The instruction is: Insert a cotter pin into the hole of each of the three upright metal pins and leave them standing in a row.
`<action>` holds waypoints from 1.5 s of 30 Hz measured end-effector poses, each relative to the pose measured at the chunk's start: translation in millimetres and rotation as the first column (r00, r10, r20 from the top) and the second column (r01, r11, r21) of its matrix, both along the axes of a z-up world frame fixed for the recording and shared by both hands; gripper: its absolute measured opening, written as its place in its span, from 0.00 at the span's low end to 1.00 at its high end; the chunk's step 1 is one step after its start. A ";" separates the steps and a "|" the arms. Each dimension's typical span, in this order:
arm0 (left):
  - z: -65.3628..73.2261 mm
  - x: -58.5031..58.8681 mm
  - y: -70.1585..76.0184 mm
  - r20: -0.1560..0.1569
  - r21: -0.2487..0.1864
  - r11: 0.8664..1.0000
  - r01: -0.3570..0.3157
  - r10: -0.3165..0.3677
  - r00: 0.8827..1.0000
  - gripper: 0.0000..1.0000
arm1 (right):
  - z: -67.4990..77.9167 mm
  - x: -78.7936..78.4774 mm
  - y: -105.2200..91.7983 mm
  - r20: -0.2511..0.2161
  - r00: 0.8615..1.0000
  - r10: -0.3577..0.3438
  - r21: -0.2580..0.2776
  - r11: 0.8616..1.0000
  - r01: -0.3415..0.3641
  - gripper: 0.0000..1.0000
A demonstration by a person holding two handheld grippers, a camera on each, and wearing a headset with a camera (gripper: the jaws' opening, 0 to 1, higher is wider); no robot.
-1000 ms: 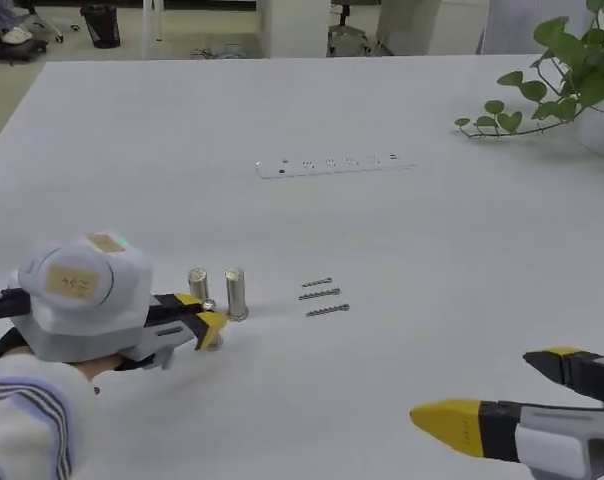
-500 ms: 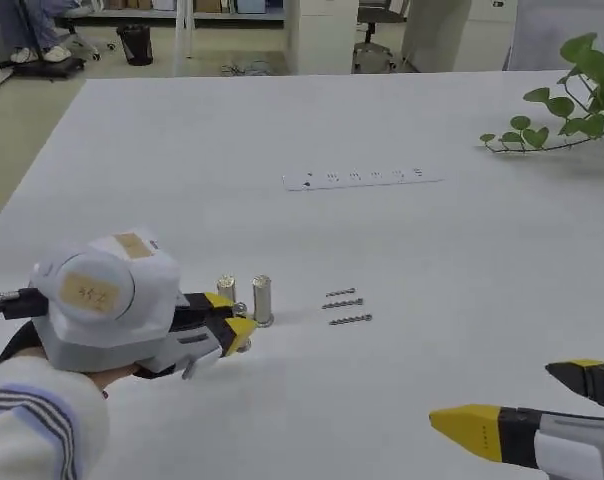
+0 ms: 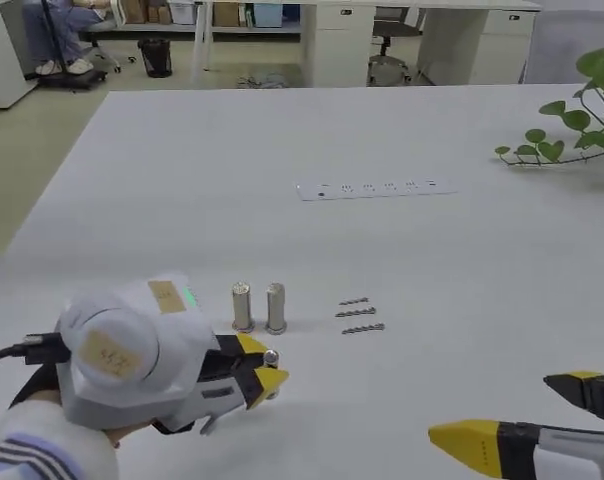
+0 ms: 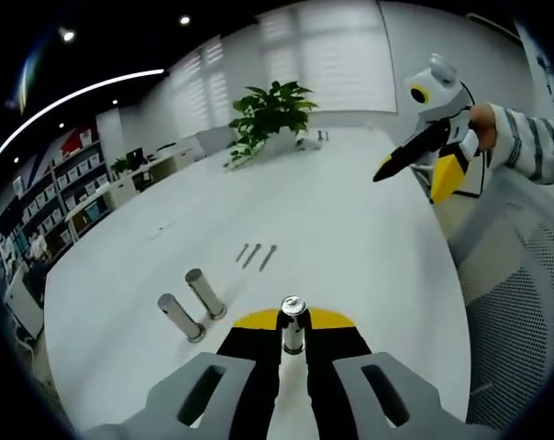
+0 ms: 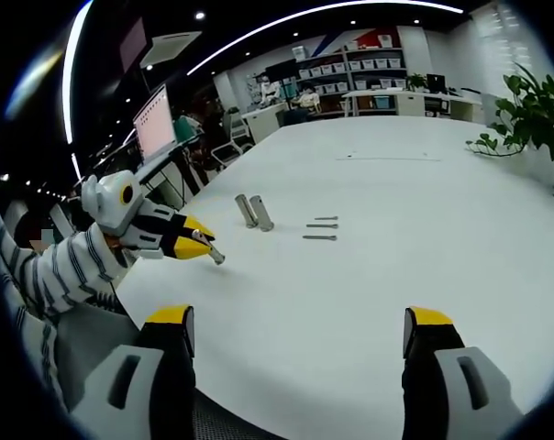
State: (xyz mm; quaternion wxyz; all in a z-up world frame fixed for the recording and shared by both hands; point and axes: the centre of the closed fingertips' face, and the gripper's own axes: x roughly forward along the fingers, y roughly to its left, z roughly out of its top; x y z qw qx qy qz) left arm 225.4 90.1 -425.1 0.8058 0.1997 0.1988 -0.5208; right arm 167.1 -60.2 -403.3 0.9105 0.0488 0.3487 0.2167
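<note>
The left tongs (image 3: pixel 267 368) are clamped on one metal pin (image 3: pixel 271 357), near the two upright pins (image 3: pixel 259 307) standing side by side on the counter (image 3: pixel 432 250). Three cotter pins (image 3: pixel 360 314) lie just beyond, none yet inserted. The right tongs (image 3: pixel 487 407) hang empty, jaws apart. Next, they likely must fetch a cotter pin and thread the held pin's hole.

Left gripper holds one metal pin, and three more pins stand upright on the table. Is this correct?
No. Two standing pins are on the table, not three, as the head view shows. The left gripper does hold one pin.
</note>
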 end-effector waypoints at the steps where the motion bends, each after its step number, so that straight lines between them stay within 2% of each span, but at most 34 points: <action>1: -1.6 -1.4 -0.9 0.000 0.004 1.000 0.006 -0.006 1.000 0.05 | 0.0 0.0 0.2 0.000 1.000 0.000 0.000 1.000 0.000 0.93; 6: -9.3 -6.2 -4.9 -0.002 0.021 0.999 0.030 -0.030 1.000 0.05 | -1.3 -1.0 1.5 -0.005 1.000 0.003 -0.002 1.000 -0.003 0.93; 14: -17.1 -9.4 -6.2 -0.030 0.010 0.999 0.031 -0.031 0.999 0.05 | -3.6 -3.1 2.0 -0.014 1.000 0.000 -0.003 1.000 0.000 0.93; 29: -30.8 -10.8 -2.4 -0.028 0.040 0.998 0.044 -0.043 0.999 0.05 | -6.2 -3.4 4.8 -0.025 1.000 0.004 -0.005 1.000 -0.005 0.92; 30: -29.6 -10.2 -3.0 -0.021 0.032 0.998 0.046 -0.045 0.999 0.05 | -6.4 -3.4 4.9 -0.025 1.000 0.005 -0.005 1.000 -0.005 0.92; 33: -30.7 -10.2 -2.5 -0.029 0.024 0.999 0.044 -0.043 0.999 0.05 | -7.9 -3.2 4.8 -0.029 1.000 0.006 -0.005 1.000 -0.006 0.92; 37: -30.3 -11.6 -2.8 -0.023 0.020 0.998 0.052 -0.052 0.998 0.05 | -8.4 -3.6 5.2 -0.029 1.000 0.008 -0.003 1.000 -0.008 0.92; 43: -29.9 -12.5 -4.3 -0.003 0.024 0.998 0.057 -0.057 0.998 0.05 | -9.2 -4.2 5.9 -0.031 0.999 0.011 -0.001 1.000 -0.011 0.92; 45: -29.7 -12.8 -5.1 -0.009 0.024 0.998 0.054 -0.054 0.998 0.05 | -9.4 -4.5 6.3 -0.031 0.999 0.011 0.001 1.000 -0.011 0.92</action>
